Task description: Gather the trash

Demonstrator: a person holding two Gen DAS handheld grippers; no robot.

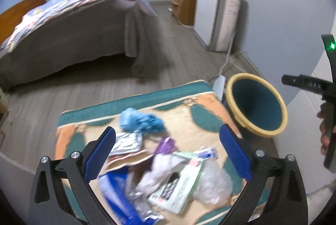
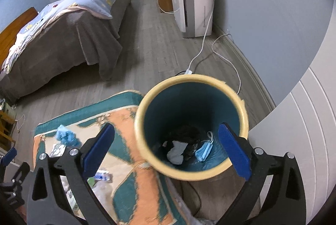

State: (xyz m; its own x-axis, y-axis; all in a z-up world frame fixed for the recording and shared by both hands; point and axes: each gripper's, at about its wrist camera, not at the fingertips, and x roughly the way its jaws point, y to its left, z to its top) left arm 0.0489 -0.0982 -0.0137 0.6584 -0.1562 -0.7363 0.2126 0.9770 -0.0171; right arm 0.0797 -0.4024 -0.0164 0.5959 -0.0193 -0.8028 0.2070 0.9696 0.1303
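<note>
A pile of trash lies on a patterned rug (image 1: 189, 118): a crumpled blue bag (image 1: 140, 120), a silver wrapper (image 1: 127, 142), a purple wrapper (image 1: 166, 144), a white-green carton (image 1: 180, 187), clear plastic (image 1: 214, 183) and a blue packet (image 1: 113, 191). My left gripper (image 1: 167, 153) is open and empty above the pile. A teal bin with a yellow rim (image 1: 258, 105) stands right of the rug. My right gripper (image 2: 166, 153) is open and empty over the bin (image 2: 147, 147), which holds a blue face mask (image 2: 203, 150), a white scrap (image 2: 177, 151) and dark debris.
A bed (image 1: 69, 36) with a grey cover stands at the left. A white appliance (image 1: 216, 17) and a wooden cabinet (image 1: 182, 4) stand along the right wall. A power strip (image 1: 218, 86) and white cables (image 2: 203, 44) lie on the floor behind the bin.
</note>
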